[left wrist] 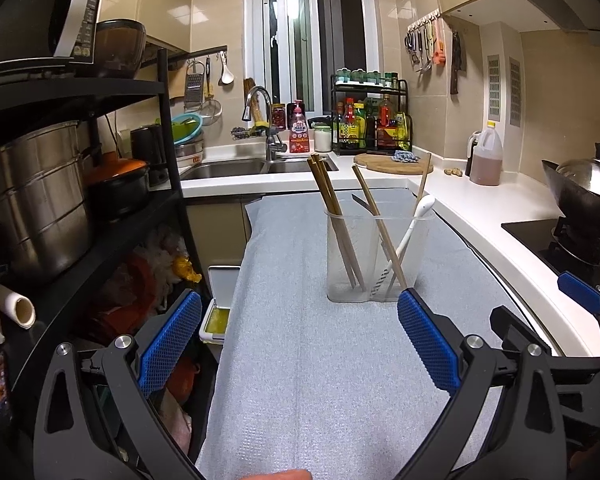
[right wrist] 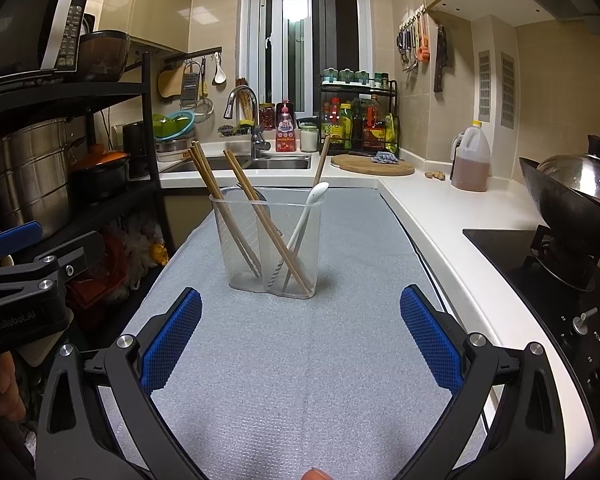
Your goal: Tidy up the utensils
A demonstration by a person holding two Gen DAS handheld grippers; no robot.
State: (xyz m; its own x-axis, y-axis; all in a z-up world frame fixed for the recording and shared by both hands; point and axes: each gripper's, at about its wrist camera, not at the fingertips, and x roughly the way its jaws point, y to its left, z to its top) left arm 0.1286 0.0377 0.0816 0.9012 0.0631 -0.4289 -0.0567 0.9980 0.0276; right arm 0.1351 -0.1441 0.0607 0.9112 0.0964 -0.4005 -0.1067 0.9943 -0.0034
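Note:
A clear plastic utensil holder (left wrist: 342, 276) stands upright on a grey mat (left wrist: 312, 380). It holds several wooden chopsticks (left wrist: 334, 216), a white spoon (left wrist: 410, 226) and a dark metal utensil. In the right wrist view the holder (right wrist: 244, 276) with chopsticks (right wrist: 260, 212) and the white spoon (right wrist: 306, 218) stands ahead on the mat (right wrist: 300, 360). My left gripper (left wrist: 300, 322) is open and empty, short of the holder. My right gripper (right wrist: 300, 320) is open and empty, also short of it.
A black shelf rack (left wrist: 100, 184) with steel pots stands on the left. A white counter (left wrist: 500, 216) with a wok on a stove (right wrist: 572, 200) runs on the right. A sink (left wrist: 240, 168), a cutting board (right wrist: 376, 166) and an oil jug (right wrist: 470, 160) lie behind.

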